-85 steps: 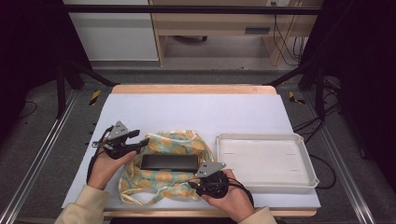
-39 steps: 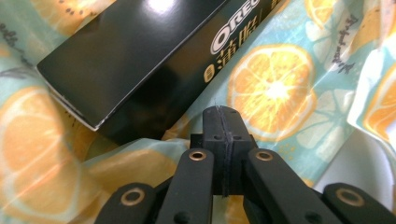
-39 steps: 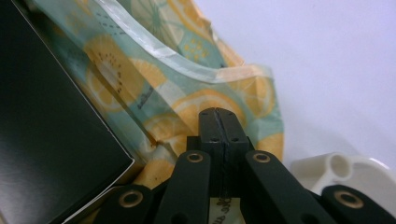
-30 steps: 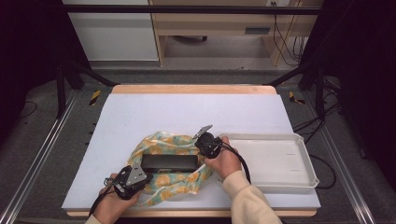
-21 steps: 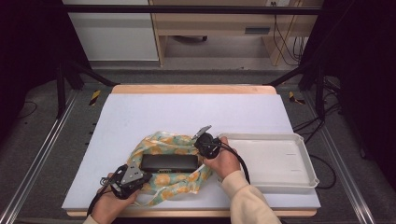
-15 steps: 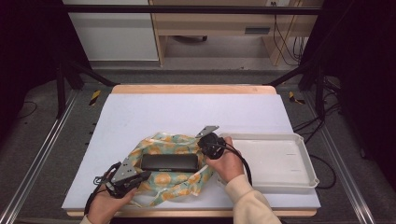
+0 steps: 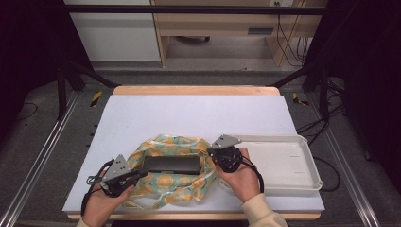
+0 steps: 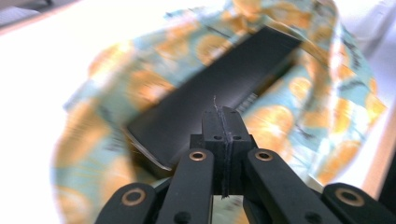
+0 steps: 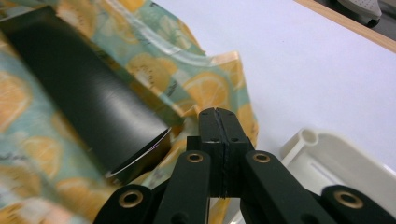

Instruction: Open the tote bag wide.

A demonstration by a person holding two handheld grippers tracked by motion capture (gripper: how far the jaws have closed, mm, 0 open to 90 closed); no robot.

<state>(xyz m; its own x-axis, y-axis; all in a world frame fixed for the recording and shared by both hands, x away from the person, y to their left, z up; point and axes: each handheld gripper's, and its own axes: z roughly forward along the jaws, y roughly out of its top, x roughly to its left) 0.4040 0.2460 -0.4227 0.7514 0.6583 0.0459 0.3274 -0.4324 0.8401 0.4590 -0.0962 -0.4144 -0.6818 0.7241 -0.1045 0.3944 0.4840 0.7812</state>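
We see a wide white mat covering the wooden table, smooth and flat. At its right side sits a shallow white plastic tray, rectangular with rounded corners and a raised rim. Left of the tray lies a soft, crumpled cloth, pale green with an orange-slice print, gathered into a loose ring of folds. On the middle of that cloth rests a flat, matte black box, long and rectangular. Our left gripper hangs at the cloth's near-left edge, jaws pressed fully together with nothing between them; its view is blurred, so we cannot tell whether it brushes the fabric. Our right gripper sits between cloth and tray, jaws likewise closed tight and empty, pointing toward the box's end.
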